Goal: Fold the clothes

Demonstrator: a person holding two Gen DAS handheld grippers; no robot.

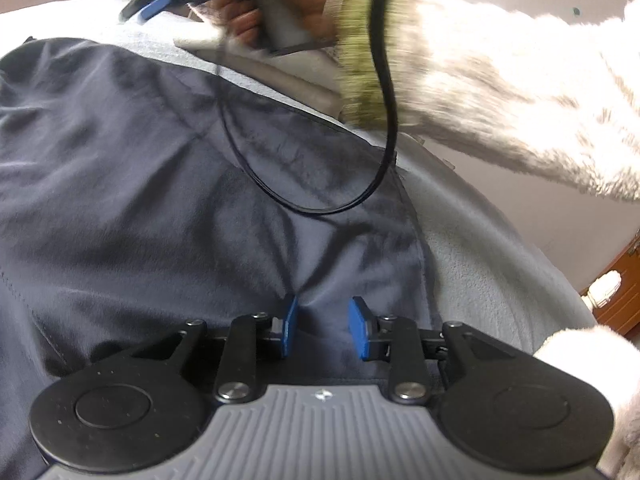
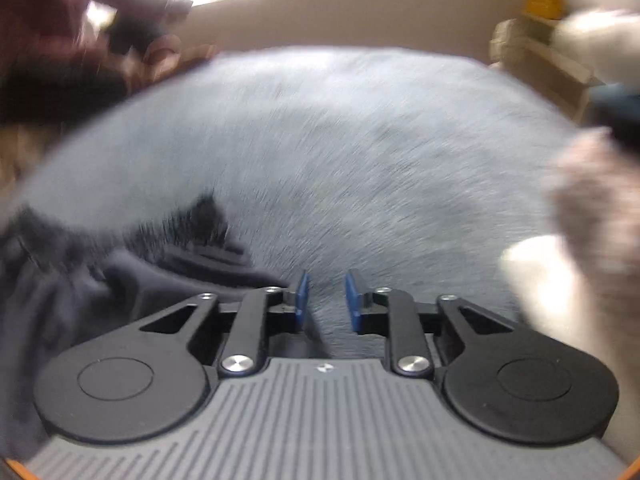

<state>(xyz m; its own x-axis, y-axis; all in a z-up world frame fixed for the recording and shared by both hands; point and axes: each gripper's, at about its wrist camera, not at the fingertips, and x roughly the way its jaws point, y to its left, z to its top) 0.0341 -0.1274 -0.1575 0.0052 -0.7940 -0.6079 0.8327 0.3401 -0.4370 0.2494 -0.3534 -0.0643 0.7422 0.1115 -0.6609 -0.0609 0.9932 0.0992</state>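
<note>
Pale grey fleece covers the surface [image 1: 500,264] beneath everything, with plain light walls behind it. On its left side in the left wrist view lies the dark navy garment [image 1: 140,168], creased and spread wide. The left gripper [image 1: 322,326] sits low over that cloth, its 2 blue fingers [image 1: 289,326] parted with a ridge of navy fabric rising between them; whether they pinch it I cannot tell. A black cable [image 1: 384,80] loops above the garment. Farther up, a hand [image 1: 276,4] in a fuzzy cream sleeve [image 1: 500,88] grips the other tool's handle. In the blurred right wrist view, the garment [image 2: 120,264] bunches at the left, and the right gripper [image 2: 326,298] hangs with fingers apart and empty over bare fleece [image 2: 360,152].
</note>
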